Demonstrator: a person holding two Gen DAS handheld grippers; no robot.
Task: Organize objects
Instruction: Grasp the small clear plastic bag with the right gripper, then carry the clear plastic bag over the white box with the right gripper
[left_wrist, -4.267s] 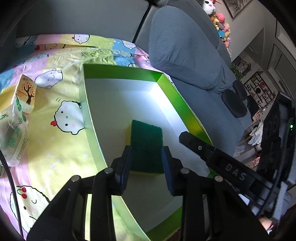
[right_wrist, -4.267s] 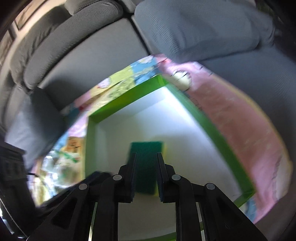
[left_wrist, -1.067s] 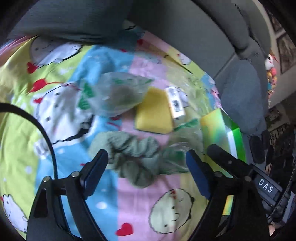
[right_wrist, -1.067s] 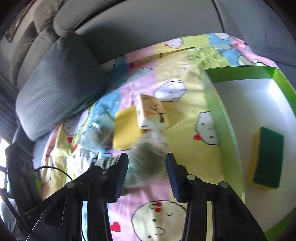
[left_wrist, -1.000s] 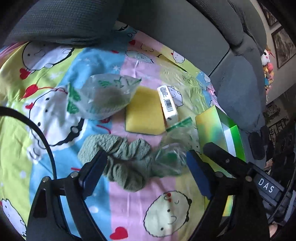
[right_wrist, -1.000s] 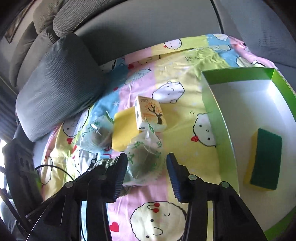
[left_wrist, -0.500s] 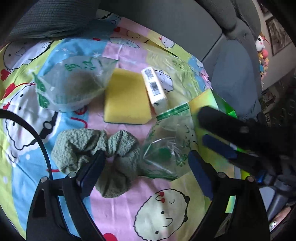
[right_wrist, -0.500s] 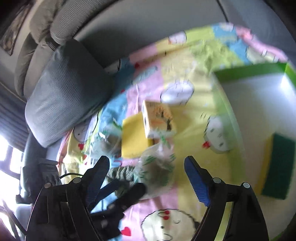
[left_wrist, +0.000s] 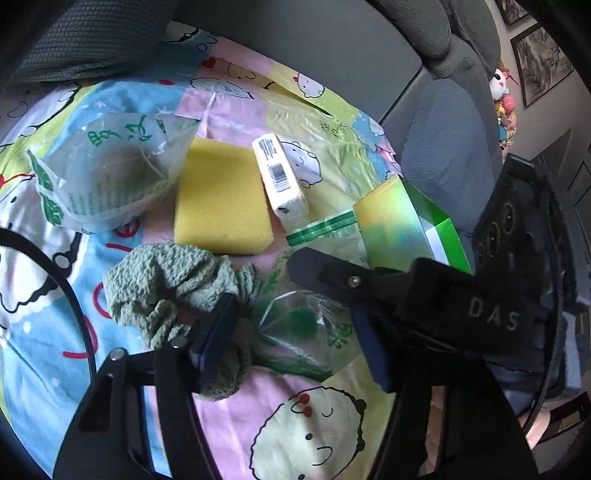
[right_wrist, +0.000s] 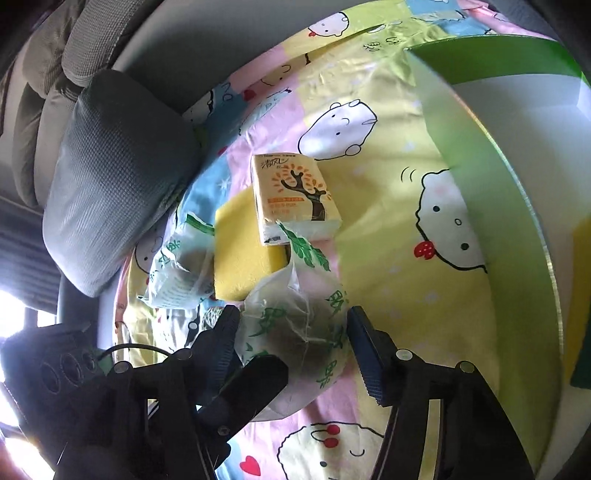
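Everywhere a cartoon-print sheet (left_wrist: 306, 424) covers the grey sofa (left_wrist: 332, 40); both grippers' fingers, just closing, bracket the clear bag (right_wrist: 295, 332), unclamped.

In the left wrist view, the right gripper (left_wrist: 328, 295) covers the green box's (left_wrist: 402, 221) near wall and interior. In the right wrist view, the picture edge cuts the green-faced sponge (right_wrist: 580, 363), and bag film obscures the plastic bag's (right_wrist: 299, 332) dark contents.

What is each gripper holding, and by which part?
The left gripper and right gripper, jaws just closing, both straddle the middle of the plastic bag; whether either grips it cannot be told.
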